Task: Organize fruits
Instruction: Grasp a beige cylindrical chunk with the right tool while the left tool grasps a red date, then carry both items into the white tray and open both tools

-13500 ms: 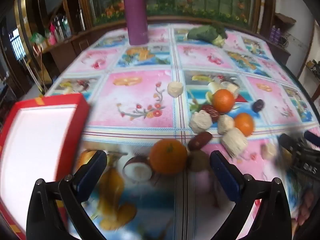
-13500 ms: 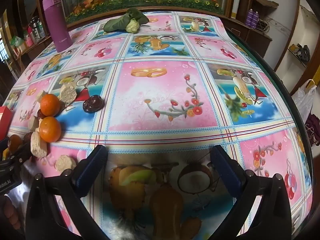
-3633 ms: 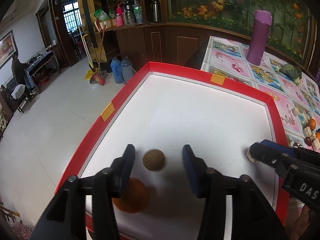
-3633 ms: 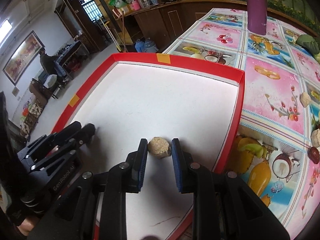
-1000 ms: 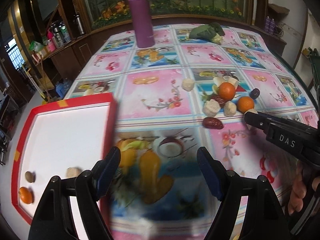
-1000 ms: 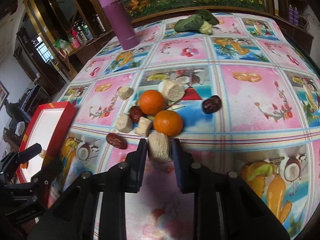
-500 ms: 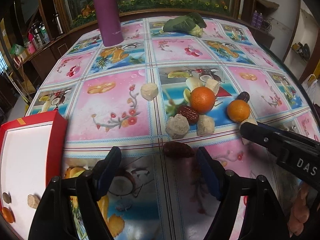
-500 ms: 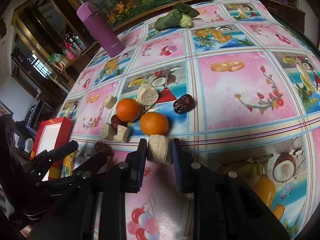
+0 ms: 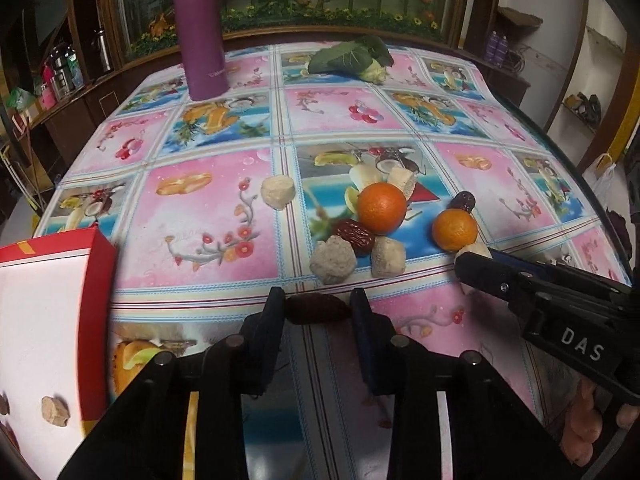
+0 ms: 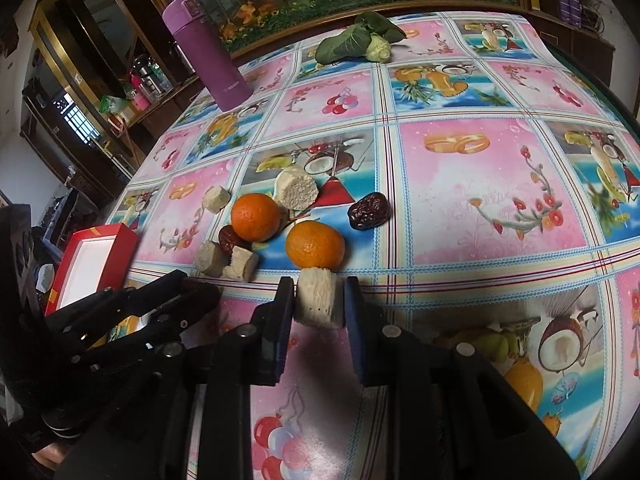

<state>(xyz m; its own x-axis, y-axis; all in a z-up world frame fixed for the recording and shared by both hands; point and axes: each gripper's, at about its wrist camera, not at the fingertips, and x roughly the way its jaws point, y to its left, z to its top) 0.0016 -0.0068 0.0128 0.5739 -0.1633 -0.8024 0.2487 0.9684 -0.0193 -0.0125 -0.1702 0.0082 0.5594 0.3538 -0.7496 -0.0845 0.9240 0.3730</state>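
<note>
My left gripper [image 9: 318,306] is low over the tablecloth and its jaws are closing on a dark red date [image 9: 317,309], whose ends touch both pads. My right gripper [image 10: 318,294] is shut on a pale ridged chunk [image 10: 320,304], held just in front of an orange [image 10: 315,244]. Beyond the left gripper lie a second orange [image 9: 381,208], another date [image 9: 356,236] and pale chunks [image 9: 332,260]. The red tray [image 9: 96,272] with a white floor sits at the left and holds a pale chunk [image 9: 54,410]. The right gripper's tip [image 9: 476,260] enters from the right.
A purple flask [image 9: 202,32] and a leafy green vegetable [image 9: 352,58] stand at the far side of the table. One more date [image 10: 369,211] lies to the right of the pile. A wooden cabinet runs behind the table, whose edge curves away on the right.
The left gripper came forward over the table to the date and its jaws narrowed around it. The right gripper stayed in place, still holding the pale chunk.
</note>
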